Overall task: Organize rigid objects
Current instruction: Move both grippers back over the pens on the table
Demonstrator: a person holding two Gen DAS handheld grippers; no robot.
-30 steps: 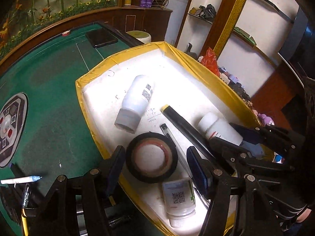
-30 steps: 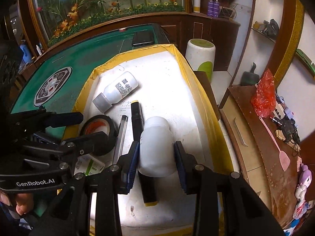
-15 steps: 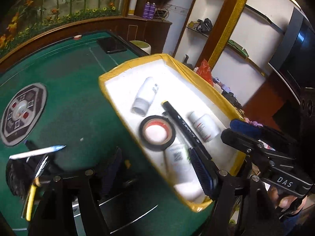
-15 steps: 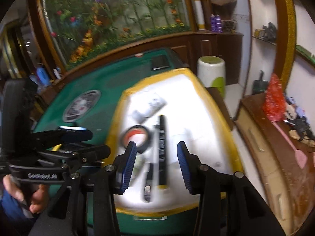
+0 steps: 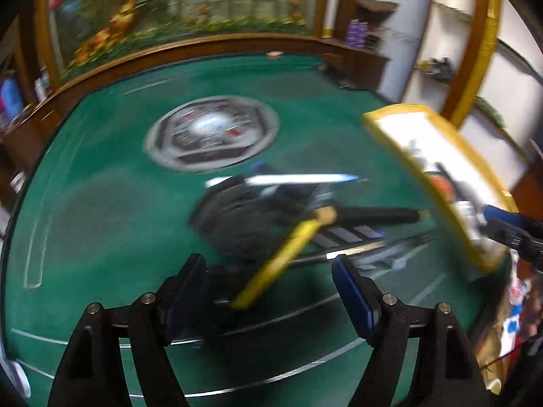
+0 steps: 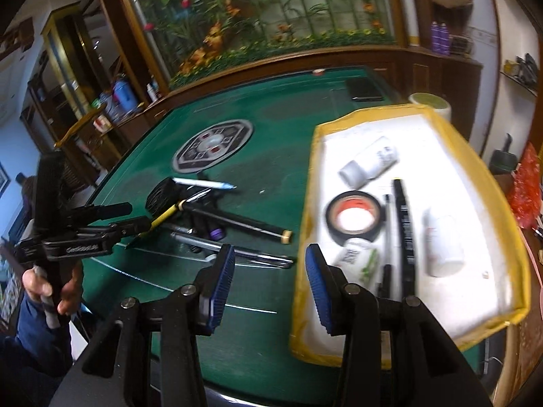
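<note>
A white tray with a yellow rim sits on the green table and holds two white bottles, a black tape roll, a small labelled jar and black pens. A loose pile lies on the felt left of the tray: a yellow-handled tool, a white pen, a black round object and black sticks. My left gripper is open and empty just before the pile. My right gripper is open and empty above the tray's left edge.
A grey hexagonal emblem is set in the felt behind the pile. A black phone lies at the far table edge. A wooden rail rings the table. Shelves and a red bag stand to the right.
My right gripper let go of the white bottle in the tray and pulled back and up. My left gripper swung left from the tray to the loose pile.
</note>
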